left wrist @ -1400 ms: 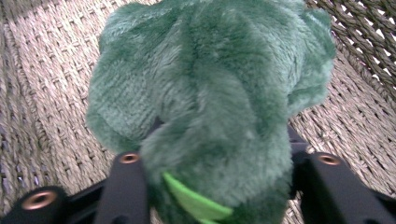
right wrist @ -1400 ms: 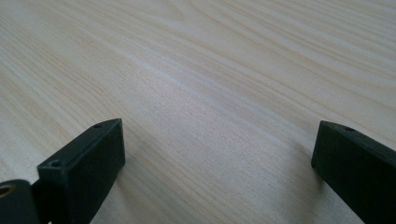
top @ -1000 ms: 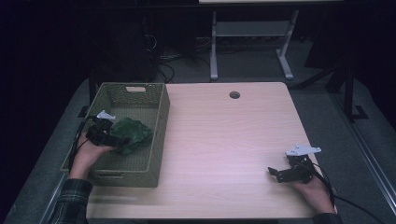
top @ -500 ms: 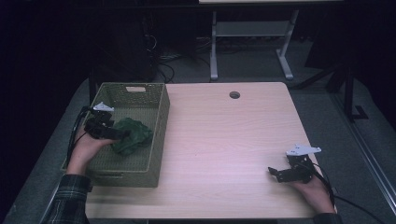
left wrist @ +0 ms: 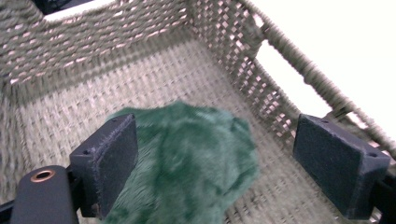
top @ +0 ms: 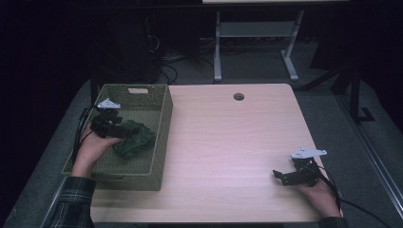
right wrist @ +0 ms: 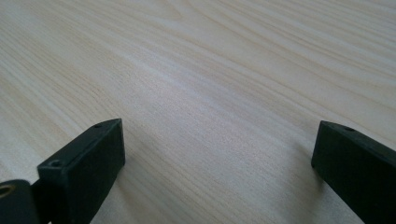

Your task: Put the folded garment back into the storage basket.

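the green plush cloth (top: 134,139) lies crumpled on the floor of the woven basket (top: 164,137), toward its right wall; it is a rumpled heap with no clear front, and in the high view its longer spread runs roughly from near left to far right across the basket; in the left gripper view the cloth (left wrist: 196,163) lies partly between the jaws, its bulk toward the left jaw and touching that jaw's inner face, while the right jaw stands clear of it beside the basket wall (left wrist: 261,60); the left gripper (top: 124,130) hangs inside the basket over the cloth's left part, jaws spread wide and not clamping the fabric; the basket sits at the left edge of the wooden table (top: 228,142) and holds the cloth; the right gripper (top: 285,176) rests near the table's right front corner, well apart from the basket, its jaws wide apart over bare wood (right wrist: 210,93), holding nothing
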`<move>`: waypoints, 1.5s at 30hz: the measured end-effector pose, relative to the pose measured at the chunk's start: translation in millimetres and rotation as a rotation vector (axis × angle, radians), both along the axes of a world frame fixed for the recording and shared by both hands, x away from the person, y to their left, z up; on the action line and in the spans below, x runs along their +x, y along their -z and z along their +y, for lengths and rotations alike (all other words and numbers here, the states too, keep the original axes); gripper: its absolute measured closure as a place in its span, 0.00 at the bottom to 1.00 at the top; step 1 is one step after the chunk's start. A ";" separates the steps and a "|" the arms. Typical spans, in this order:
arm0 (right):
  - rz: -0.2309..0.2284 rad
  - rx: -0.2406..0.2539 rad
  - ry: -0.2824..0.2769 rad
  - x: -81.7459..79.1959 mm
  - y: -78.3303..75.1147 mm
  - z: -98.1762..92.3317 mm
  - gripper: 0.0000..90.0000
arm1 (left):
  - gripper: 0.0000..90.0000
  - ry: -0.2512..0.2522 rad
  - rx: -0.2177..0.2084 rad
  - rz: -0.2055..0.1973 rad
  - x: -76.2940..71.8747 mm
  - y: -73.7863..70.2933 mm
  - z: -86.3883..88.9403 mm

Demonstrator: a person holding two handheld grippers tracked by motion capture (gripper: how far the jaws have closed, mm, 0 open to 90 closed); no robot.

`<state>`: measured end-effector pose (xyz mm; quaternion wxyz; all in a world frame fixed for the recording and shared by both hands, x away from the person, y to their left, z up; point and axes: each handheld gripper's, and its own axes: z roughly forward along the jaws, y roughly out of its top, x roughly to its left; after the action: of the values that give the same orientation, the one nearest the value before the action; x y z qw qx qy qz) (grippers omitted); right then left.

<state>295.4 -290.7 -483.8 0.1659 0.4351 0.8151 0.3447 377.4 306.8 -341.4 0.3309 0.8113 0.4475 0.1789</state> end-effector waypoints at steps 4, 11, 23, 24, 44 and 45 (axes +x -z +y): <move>0.000 0.000 0.001 0.0 0.0 0.0 0.03 | 0.15 0.016 -0.012 -0.016 -2.3 -6.1 -9.7; 0.000 0.000 0.000 0.0 0.0 0.0 0.03 | 0.15 0.057 -0.043 -0.039 -6.4 -14.1 -29.5; 0.000 0.000 0.000 0.0 0.0 0.0 0.03 | 0.15 0.140 -0.065 -0.063 -7.1 -19.2 -70.3; 0.000 0.000 0.000 0.0 0.0 0.0 0.03 | 0.15 0.147 -0.067 -0.063 -7.2 -19.0 -74.3; 0.000 0.000 0.000 0.0 0.0 0.0 0.03 | 0.15 0.306 -0.111 -0.079 -20.2 -8.0 -156.2; 0.000 0.000 0.000 0.0 0.0 0.0 0.03 | 0.15 0.313 -0.111 -0.079 -20.7 -5.9 -160.4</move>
<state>295.4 -290.7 -483.8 0.1660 0.4349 0.8151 0.3448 356.6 146.4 -335.5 0.4164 0.8439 0.3114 0.1322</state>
